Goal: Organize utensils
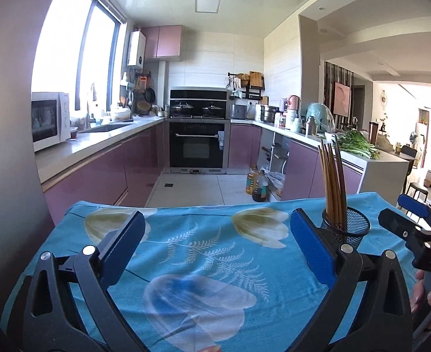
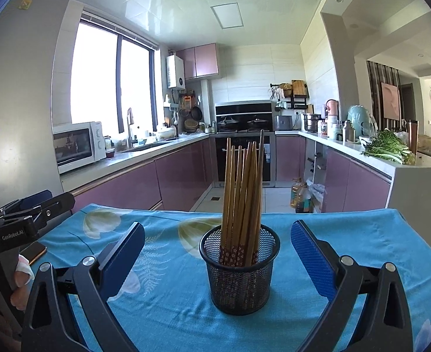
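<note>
The right gripper point(image 2: 217, 250) and left gripper point(image 1: 217, 239) both gape wide and empty above the blue-clothed surface point(image 2: 347, 228), where chopsticks point(image 2: 243, 193) stand gathered in a mesh holder point(image 2: 240, 278), so sorting looks finished and withdrawal seems next.

the chopsticks point(image 2: 242, 193) are standing upright in the mesh holder point(image 2: 239, 275), which is sitting on the tabletop point(image 2: 362, 234); a phone point(image 2: 33, 251) is lying at its left edge.

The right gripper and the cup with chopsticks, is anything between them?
No. In the right wrist view, only bare blue tablecloth lies between the open right gripper and the mesh cup.
</note>
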The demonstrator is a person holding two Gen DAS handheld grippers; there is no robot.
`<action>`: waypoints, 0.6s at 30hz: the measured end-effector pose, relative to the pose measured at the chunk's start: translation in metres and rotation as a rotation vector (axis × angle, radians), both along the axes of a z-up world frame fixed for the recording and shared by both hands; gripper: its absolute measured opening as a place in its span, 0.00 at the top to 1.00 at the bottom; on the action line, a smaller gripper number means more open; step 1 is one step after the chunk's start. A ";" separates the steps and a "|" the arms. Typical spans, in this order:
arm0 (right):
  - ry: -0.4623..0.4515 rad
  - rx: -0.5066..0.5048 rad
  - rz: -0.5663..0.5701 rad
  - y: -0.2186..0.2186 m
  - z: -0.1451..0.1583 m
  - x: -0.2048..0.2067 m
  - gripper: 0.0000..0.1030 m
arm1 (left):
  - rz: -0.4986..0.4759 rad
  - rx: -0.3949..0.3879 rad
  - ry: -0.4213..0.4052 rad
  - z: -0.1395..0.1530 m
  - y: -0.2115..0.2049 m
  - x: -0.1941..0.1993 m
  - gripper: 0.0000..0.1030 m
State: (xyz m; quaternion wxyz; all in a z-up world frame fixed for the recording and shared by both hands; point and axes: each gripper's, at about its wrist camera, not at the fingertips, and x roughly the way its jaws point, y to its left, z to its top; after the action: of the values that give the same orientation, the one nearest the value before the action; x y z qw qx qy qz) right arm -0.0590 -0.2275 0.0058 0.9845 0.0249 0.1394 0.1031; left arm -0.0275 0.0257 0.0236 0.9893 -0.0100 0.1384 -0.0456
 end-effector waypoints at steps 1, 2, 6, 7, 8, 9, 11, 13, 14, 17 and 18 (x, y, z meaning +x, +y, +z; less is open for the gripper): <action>-0.002 -0.002 -0.003 0.001 0.001 0.000 0.06 | 0.006 0.004 -0.007 0.001 0.000 -0.002 0.05; -0.005 -0.003 -0.009 0.000 0.001 -0.001 0.06 | 0.013 0.004 -0.012 0.001 0.000 -0.004 0.05; -0.021 0.003 -0.021 0.001 0.001 -0.006 0.06 | 0.025 0.001 -0.022 0.001 0.000 -0.009 0.05; -0.023 0.003 -0.023 0.001 0.001 -0.007 0.06 | 0.028 0.002 -0.024 0.001 0.000 -0.010 0.05; -0.022 0.002 -0.023 0.002 0.001 -0.007 0.06 | 0.029 0.004 -0.026 0.001 0.000 -0.011 0.05; -0.023 0.001 -0.025 0.003 0.000 -0.007 0.06 | 0.032 0.007 -0.028 0.001 0.000 -0.013 0.05; -0.023 0.003 -0.024 0.003 0.000 -0.008 0.06 | 0.039 0.013 -0.035 0.002 -0.001 -0.014 0.05; -0.029 0.005 -0.027 0.004 0.000 -0.010 0.06 | 0.042 0.012 -0.039 0.002 0.000 -0.015 0.05; -0.031 0.007 -0.028 0.004 0.000 -0.011 0.06 | 0.042 0.012 -0.041 0.003 0.000 -0.016 0.05; -0.033 0.008 -0.028 0.003 0.000 -0.011 0.06 | 0.051 0.017 -0.053 0.004 0.000 -0.019 0.05; -0.033 0.008 -0.029 0.003 0.000 -0.011 0.06 | 0.052 0.017 -0.055 0.005 -0.001 -0.020 0.05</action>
State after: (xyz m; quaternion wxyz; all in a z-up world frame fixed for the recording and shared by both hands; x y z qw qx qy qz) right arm -0.0703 -0.2241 0.0056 0.9880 0.0290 0.1223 0.0897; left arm -0.0478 0.0249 0.0286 0.9936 -0.0041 0.1112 -0.0191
